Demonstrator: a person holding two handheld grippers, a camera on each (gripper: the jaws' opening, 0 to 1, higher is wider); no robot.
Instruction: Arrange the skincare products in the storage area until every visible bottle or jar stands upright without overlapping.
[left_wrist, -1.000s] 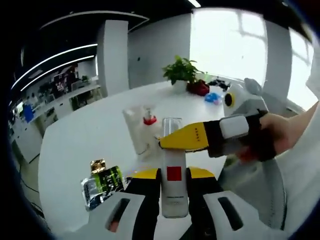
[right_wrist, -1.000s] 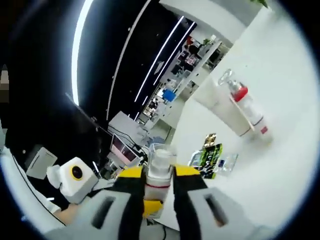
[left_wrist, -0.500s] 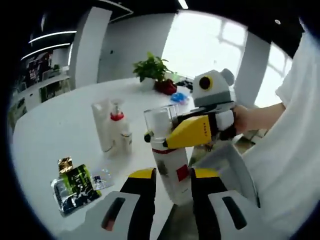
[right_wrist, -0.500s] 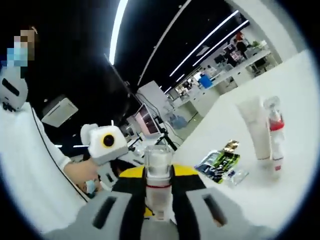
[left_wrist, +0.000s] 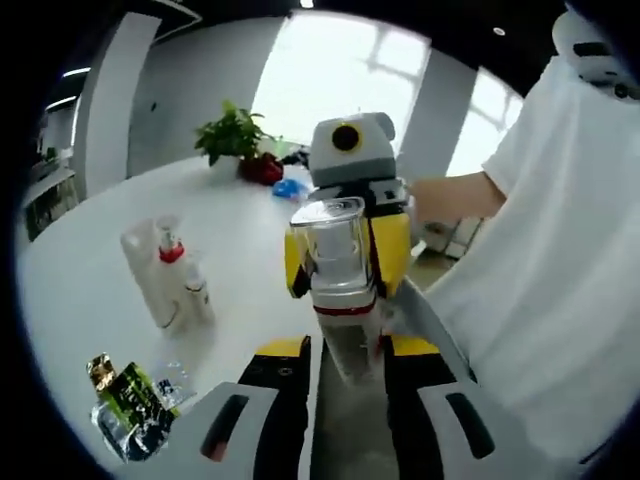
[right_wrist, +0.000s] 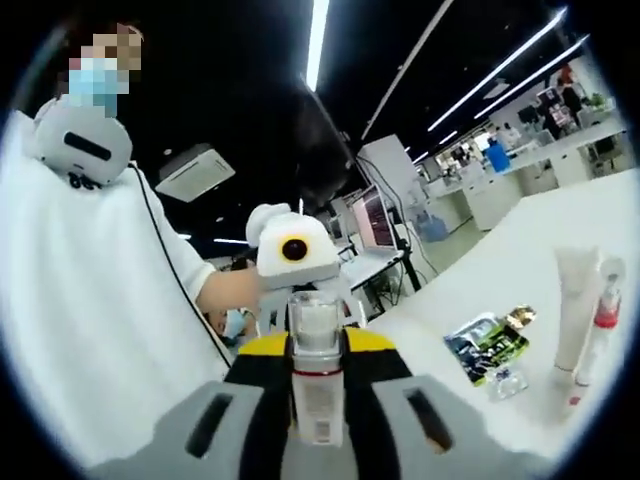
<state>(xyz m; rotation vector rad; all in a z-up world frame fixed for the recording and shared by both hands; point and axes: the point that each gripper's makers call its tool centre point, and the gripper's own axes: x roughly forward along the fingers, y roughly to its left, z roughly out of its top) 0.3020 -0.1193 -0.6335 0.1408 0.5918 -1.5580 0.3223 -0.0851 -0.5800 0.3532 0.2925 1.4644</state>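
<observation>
Both hand-held grippers (left_wrist: 345, 350) (right_wrist: 317, 345) clamp clear-capped bottle (right_wrist: 316, 385); label unreadable.

Glossy clear plastic cap on white bottle (left_wrist: 340, 280), smooth white table (left_wrist: 90, 270), shiny foil sachets (left_wrist: 125, 405)

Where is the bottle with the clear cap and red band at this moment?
The clear-capped bottle is in the air, clamped by both grippers: in the left gripper view it rises centrally from the left gripper, with the right gripper gripping its cap, right of the white tube on the table.

Bright windows (left_wrist: 340, 70), dark ceiling striplights (right_wrist: 318, 40)
</observation>
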